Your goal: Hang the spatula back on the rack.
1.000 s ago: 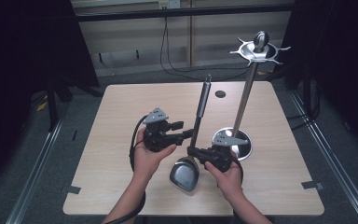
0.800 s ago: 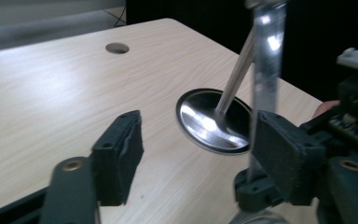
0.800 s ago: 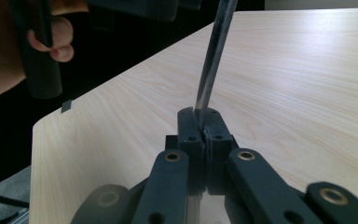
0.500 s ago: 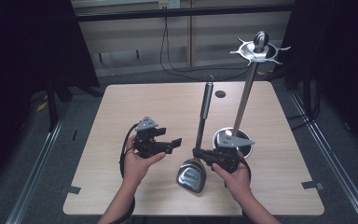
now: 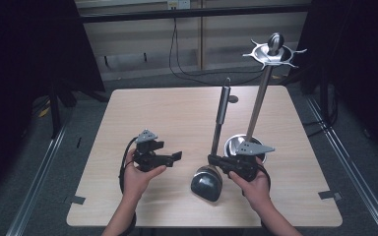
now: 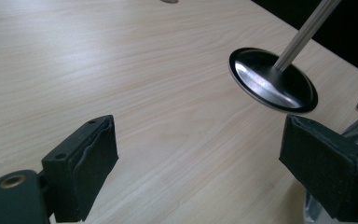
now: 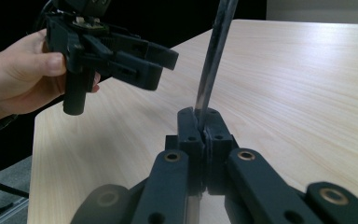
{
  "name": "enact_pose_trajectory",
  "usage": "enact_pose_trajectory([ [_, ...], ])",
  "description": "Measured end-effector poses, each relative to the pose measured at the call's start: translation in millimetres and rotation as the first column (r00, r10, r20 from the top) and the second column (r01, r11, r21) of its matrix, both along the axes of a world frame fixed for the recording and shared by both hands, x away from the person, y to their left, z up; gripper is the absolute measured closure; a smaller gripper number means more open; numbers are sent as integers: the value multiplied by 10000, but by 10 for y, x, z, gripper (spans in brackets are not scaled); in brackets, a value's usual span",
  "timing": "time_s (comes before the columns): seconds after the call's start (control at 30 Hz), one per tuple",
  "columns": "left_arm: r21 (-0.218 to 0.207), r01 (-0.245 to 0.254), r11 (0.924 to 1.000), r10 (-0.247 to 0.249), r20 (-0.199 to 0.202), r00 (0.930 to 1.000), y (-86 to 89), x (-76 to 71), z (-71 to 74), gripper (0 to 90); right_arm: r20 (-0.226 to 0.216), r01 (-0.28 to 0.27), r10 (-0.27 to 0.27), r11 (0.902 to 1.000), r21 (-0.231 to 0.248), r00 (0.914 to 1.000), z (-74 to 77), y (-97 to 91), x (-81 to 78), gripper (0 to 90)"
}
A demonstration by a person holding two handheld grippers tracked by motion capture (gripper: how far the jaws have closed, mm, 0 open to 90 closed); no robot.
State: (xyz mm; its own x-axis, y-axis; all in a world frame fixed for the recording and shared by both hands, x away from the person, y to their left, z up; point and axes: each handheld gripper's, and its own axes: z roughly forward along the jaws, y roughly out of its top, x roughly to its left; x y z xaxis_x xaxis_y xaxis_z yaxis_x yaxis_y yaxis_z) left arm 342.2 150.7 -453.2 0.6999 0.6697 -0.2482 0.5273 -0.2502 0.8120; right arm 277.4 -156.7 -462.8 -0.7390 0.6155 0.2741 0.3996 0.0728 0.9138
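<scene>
While your right gripper (image 5: 215, 161) pinches the slim metal ladle with the dark rounded bowl (image 5: 217, 140) low on its shaft, bowl resting on the pale wood-grain table (image 5: 177, 113) near the front edge, your left gripper (image 5: 174, 157) has just been opening, nothing between its jaws. Smooth, stiff, bowl-heavy: likely slippery, so grip near the bowl. The polished steel utensil stand (image 5: 257, 105) sits just beside it.

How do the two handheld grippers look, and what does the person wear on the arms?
Both the left gripper and the right gripper are black, with two jaws ending in dark padded fingertips. Brass-coloured rivets mark the linkage joints in the right gripper view. Each carries a grey three-cornered plate on top, and a black cable loops from the left one. The forearms are bare, without sleeves.
</scene>
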Motion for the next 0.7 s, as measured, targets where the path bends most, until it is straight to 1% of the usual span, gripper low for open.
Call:
enact_pose_trajectory([
  [0.07, 61, -142, 9999, 143, -96, 9999, -6, -3, -17, 100, 105, -8, 10, 9999, -112, 9999, 16, -14, -18, 883],
  [0.1, -2, -168, 9999, 168, -104, 9998, -10, -3, -22, 98, 152, -18, 20, 9999, -152, 9999, 22, -18, -25, 883],
  [0.17, 94, -114, 9999, 115, -82, 9999, -13, -2, -21, 96, 280, -59, 66, 9996, -260, 9996, 38, -39, -43, 883],
  [0.2, -17, -99, 9999, 99, -83, 9999, -27, -6, -19, 88, 290, -49, 57, 9996, -283, 9996, 47, -51, -54, 883],
  [0.23, -38, -20, 10000, 19, -74, 10000, -29, -6, -18, 91, 334, -78, 88, 9996, -285, 9994, 55, -70, -62, 883],
  [0.3, 107, -11, 9999, 12, -25, 10000, -39, -14, -12, 92, 388, -45, 57, 9995, -302, 9992, 67, -98, -73, 883],
  [0.33, 107, 41, 9999, -41, 3, 10000, -38, -13, -9, 92, 405, -49, 61, 9995, -305, 9992, 72, -114, -76, 883],
  [0.43, 76, 20, 10000, -20, 31, 10000, -18, -9, -1, 97, 496, -56, 75, 9992, -398, 9987, 97, -150, -85, 883],
  [0.47, 3, 49, 10000, -49, 13, 10000, -1, -5, 0, 97, 541, -15, 39, 9991, -435, 9985, 105, -157, -90, 883],
  [0.57, 48, -33, 10000, 32, 59, 10000, 19, -8, -4, 101, 668, -59, 87, 9991, -421, 9977, 140, -180, -104, 883],
  [0.6, 100, 4, 9999, -5, 32, 10000, 26, -6, -6, 115, 706, -136, 164, 9991, -403, 9974, 151, -186, -104, 883],
  [0.67, 48, -97, 9999, 98, -70, 9999, 27, -6, -11, 110, 727, -136, 164, 9991, -393, 9972, 170, -196, -108, 883],
  [0.7, 5, -149, 9999, 150, -107, 9998, 23, -6, -13, 105, 796, -131, 168, 9988, -473, 9967, 183, -206, -109, 883],
])
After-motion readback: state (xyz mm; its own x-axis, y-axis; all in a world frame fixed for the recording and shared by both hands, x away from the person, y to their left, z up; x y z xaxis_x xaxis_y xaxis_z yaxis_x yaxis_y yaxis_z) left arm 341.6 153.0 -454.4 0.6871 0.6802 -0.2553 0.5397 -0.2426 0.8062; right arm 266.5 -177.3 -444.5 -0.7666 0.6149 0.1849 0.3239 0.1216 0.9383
